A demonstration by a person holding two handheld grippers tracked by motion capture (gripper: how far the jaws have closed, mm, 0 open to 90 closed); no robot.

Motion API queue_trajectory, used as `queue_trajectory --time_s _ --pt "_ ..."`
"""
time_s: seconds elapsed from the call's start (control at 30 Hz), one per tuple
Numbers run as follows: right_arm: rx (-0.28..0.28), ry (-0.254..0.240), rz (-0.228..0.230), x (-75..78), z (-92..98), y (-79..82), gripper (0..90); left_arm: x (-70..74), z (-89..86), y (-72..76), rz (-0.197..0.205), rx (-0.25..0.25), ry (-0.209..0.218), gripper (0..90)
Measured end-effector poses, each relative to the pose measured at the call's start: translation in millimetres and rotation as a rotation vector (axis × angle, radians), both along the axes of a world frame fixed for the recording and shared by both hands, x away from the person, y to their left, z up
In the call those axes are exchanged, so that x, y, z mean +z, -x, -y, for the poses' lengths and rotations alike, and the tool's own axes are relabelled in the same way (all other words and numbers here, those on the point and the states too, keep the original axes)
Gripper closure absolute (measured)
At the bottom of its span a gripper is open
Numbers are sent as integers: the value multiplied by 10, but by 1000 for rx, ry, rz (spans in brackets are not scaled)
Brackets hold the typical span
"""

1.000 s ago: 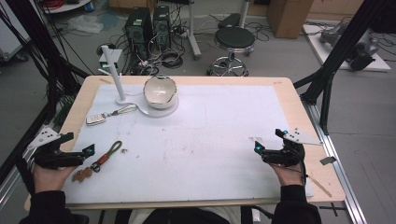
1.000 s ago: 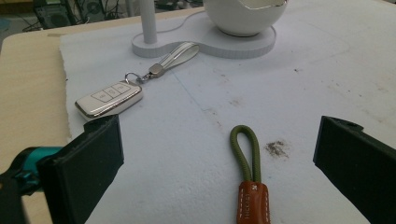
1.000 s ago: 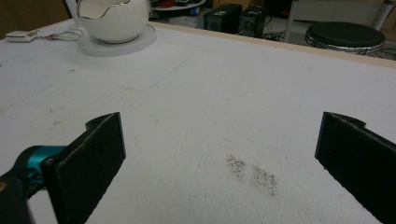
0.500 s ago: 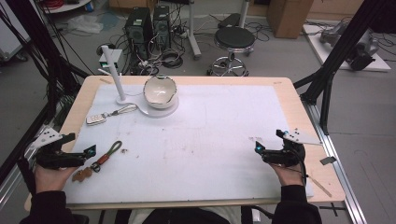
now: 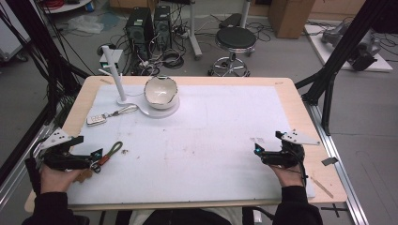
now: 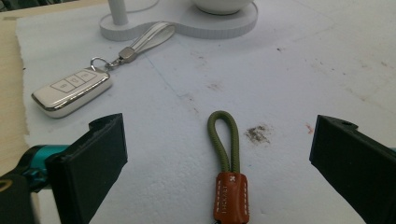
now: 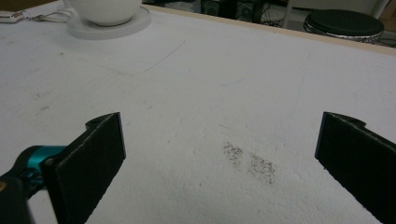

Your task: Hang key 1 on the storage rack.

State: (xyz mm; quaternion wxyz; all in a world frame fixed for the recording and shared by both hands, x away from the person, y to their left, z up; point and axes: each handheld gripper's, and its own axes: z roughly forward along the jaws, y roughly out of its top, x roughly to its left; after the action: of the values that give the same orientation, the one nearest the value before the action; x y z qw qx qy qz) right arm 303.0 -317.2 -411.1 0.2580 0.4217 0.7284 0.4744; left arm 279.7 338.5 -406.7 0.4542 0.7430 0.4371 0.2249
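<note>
A keychain with an olive-green cord loop and a brown leather tab [image 6: 229, 193] lies on the white mat, its loop end pointing away from me. My left gripper [image 6: 218, 140] is open, with one jaw on each side of the tab and neither touching it. From above, the keychain [image 5: 110, 153] sits just ahead of the left gripper [image 5: 96, 158] near the table's front left. A white car key fob [image 6: 72, 91] on a white strap [image 6: 149, 36] lies farther back. My right gripper [image 7: 219, 135] is open over bare mat, and in the high view it [image 5: 257, 151] is at the front right.
A white bowl [image 5: 161, 90] rests on a white stand base [image 5: 141, 111] with an upright post [image 5: 114, 72] at the back left. The key fob [image 5: 95, 120] lies left of it. A dark smudge [image 7: 250, 161] marks the mat between the right jaws. The wooden table edge [image 5: 300, 108] borders the mat.
My left gripper has crept slightly to the right, closer to the keychain. The right gripper has stayed where it was.
</note>
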Motion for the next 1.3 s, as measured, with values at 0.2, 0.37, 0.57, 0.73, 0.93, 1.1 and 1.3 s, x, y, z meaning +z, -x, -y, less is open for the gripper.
queue_trajectory --time_s 0.2,0.37,0.57,0.73,0.93,1.1,1.3 --pt "6 11 -2 -6 -16 -1 6 -31 72 -14 -19 -21 -27 44" --pt "7 18 -1 -9 -23 -3 6 -66 104 -18 -45 -33 -42 44" --pt "12 22 -3 -14 -26 -10 6 -123 144 -29 -78 -53 -66 81" --pt "24 27 -7 -20 -43 -7 6 -161 190 -33 -105 -65 -116 93" --pt "21 33 -6 -21 -43 -8 6 -203 243 -17 -138 -94 -191 147" --pt "23 35 -10 -24 -44 -12 6 -239 299 -9 -177 -139 -228 384" --pt "21 39 -14 -27 -46 -15 6 -236 309 -10 -186 -146 -247 528"
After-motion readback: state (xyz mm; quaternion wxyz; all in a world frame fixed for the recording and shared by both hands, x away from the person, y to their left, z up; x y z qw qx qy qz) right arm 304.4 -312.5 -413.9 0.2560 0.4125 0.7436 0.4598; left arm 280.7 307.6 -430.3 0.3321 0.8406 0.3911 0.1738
